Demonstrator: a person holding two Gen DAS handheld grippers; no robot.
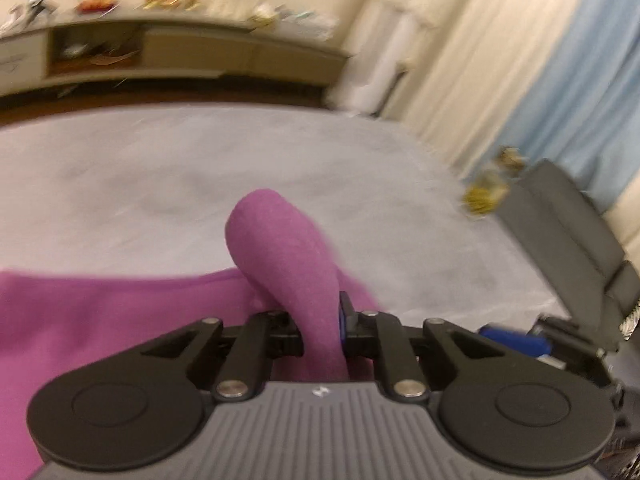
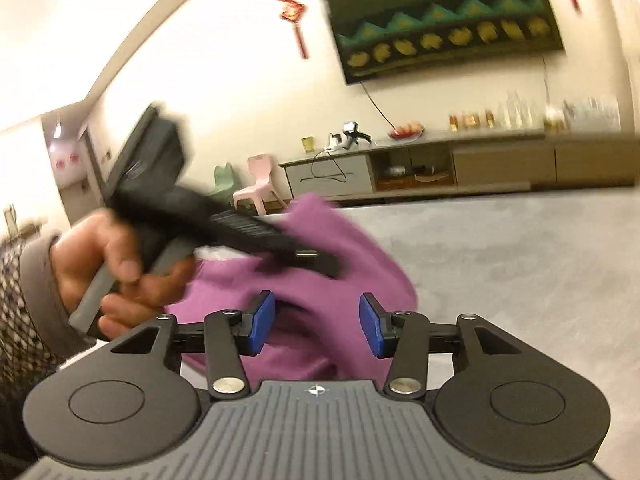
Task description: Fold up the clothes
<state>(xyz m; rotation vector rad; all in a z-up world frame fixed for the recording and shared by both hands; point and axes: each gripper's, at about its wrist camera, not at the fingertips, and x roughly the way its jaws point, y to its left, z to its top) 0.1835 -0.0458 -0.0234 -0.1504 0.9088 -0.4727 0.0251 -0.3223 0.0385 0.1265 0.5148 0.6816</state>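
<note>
Black linkage arms, blue pads (image 2: 262,322), ribbed grey gripper housing, silver pivot screws, seemingly black-and-white checked sleeve (image 2: 16,300) with grey cuff

Each camera sits on a gripper, looking forward and down, very close. Both see the purple cloth (image 1: 120,312) and grey table (image 2: 520,264).

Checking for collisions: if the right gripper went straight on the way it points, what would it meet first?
Probably the purple garment, bunched right ahead between the right gripper's open fingers. The left gripper crosses higher up; depth is unclear.
</note>
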